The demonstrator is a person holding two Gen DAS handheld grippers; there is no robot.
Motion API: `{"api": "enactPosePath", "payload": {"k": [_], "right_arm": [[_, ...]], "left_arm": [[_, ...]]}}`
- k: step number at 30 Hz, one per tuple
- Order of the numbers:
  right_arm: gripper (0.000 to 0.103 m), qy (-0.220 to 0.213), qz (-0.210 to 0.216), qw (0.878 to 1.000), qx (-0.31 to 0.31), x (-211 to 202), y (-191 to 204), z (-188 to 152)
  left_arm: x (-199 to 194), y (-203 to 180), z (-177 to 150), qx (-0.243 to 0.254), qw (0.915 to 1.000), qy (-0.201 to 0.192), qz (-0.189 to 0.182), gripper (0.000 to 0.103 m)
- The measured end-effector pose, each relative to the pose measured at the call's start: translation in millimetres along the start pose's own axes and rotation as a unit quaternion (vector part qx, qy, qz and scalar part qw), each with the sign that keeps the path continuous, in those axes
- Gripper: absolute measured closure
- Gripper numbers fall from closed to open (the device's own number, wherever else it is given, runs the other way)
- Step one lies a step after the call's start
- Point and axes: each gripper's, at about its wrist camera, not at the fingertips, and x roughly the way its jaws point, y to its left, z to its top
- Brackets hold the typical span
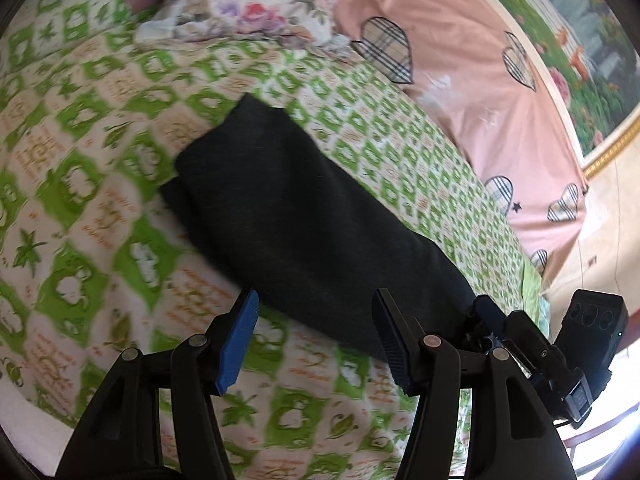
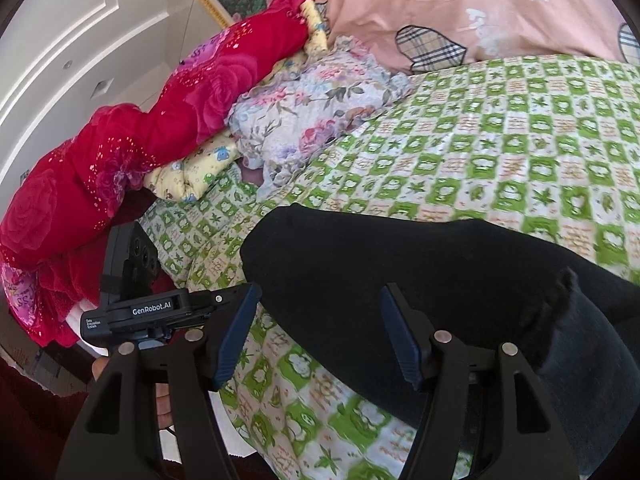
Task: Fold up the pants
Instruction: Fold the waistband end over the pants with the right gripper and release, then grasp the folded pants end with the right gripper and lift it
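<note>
Dark pants (image 1: 304, 216) lie folded lengthwise as a long band on the green-and-white patterned bedspread (image 1: 100, 184). In the left wrist view my left gripper (image 1: 316, 340) is open and empty, hovering just above the near edge of the pants. My right gripper shows at the right of that view (image 1: 532, 344), beside the pants' lower end. In the right wrist view the pants (image 2: 400, 272) run from the middle to the lower right. My right gripper (image 2: 320, 336) is open and empty over their near edge. The left gripper's body shows at the left (image 2: 144, 308).
A floral quilt (image 2: 304, 116), a red blanket (image 2: 132, 140) and a yellow cloth (image 2: 192, 172) are piled at the head of the bed. A pink pillow (image 1: 472, 88) with plaid hearts lies beyond the pants. A framed picture (image 1: 576, 52) hangs on the wall.
</note>
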Motion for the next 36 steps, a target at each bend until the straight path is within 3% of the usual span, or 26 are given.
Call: {"api": "enactPosePath", "payload": {"k": [11,20,27,36], "right_arm": [[0.03,0.038,0.01,0.999,-0.013,35,4,19],[0.029,0.083,0.014,0.996,-0.04,77,9,51],[0.029,0.155,0.012,0.983,-0.098,131,20,76],[0.029,0.209,0.021,0.965,-0.157,181,29,95]], "left_arm": [[2,26,11,-0.05,0.9986,0.001,0.018,0.037],[8,44,23,-0.09,0.9957,0.004,0.023,0.036],[12,51,30,-0.106,0.994,0.008,0.024,0.034],[22,52,37,-0.118,0.9926,0.013,0.022,0.033]]}}
